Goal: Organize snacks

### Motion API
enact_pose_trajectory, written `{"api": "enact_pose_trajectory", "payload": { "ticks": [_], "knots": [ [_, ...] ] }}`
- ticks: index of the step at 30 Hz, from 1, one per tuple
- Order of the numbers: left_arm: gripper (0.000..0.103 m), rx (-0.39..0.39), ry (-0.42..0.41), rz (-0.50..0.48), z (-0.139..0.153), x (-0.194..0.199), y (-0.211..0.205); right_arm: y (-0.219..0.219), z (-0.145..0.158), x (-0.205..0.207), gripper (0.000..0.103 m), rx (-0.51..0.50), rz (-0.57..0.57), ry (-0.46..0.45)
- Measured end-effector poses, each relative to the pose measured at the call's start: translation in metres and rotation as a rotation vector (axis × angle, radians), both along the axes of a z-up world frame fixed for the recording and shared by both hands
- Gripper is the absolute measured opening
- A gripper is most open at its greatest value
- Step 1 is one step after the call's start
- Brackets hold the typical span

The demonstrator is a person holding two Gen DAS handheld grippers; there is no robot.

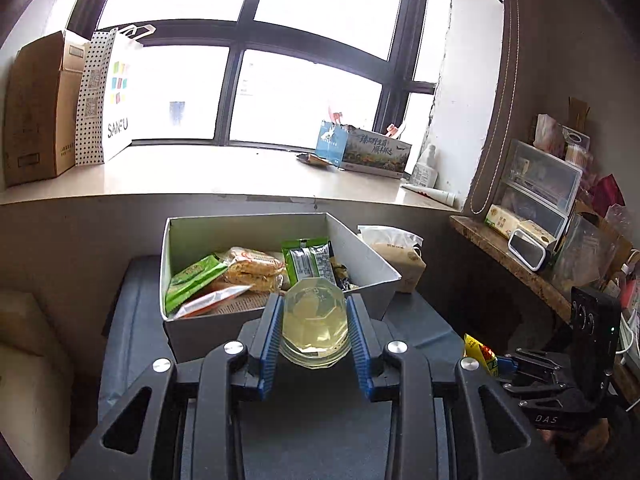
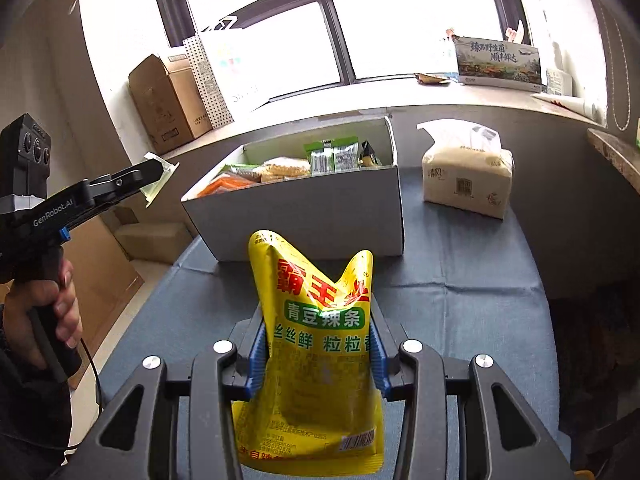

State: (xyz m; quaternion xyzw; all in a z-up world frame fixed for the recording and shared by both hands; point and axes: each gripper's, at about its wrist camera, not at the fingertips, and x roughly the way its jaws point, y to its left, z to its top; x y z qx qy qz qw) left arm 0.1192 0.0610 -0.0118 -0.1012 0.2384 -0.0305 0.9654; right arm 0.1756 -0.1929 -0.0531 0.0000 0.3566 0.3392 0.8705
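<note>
My left gripper is shut on a clear jelly cup with pale yellow filling, held just above the near edge of the grey box. The box holds several snack packs: green wrappers, a cracker pack, an orange pack. My right gripper is shut on a yellow spicy-strip snack bag, held upright over the blue cloth in front of the grey box. The left gripper with the jelly cup shows at the left of the right wrist view.
A tissue pack stands right of the box on the blue-covered table. The windowsill behind holds a cardboard box, a paper bag and a printed carton. A cluttered shelf is at the right.
</note>
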Motion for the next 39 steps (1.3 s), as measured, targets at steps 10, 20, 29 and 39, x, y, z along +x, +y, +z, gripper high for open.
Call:
{"api": "enact_pose_trajectory", "payload": {
  "ticks": [10,20,29,39],
  "knots": [
    [0.036,0.013,-0.020,0.025,0.030,0.097,0.051,0.073,0.053,0.139,0.046,0.055,-0.036,-0.051],
    [0.103,0.023,0.117,0.037,0.006,0.152,0.070,0.105,0.053,0.203,0.103,0.017,-0.094,-0.014],
    [0.103,0.091,0.062,0.077,0.014,0.119,0.058,0.092,0.052,0.178,0.103,-0.001,-0.104,-0.050],
    [0.103,0.156,-0.051,0.071,0.049,0.046,0.024,0.085,0.089,0.088,0.103,-0.036,-0.056,-0.260]
  ]
}}
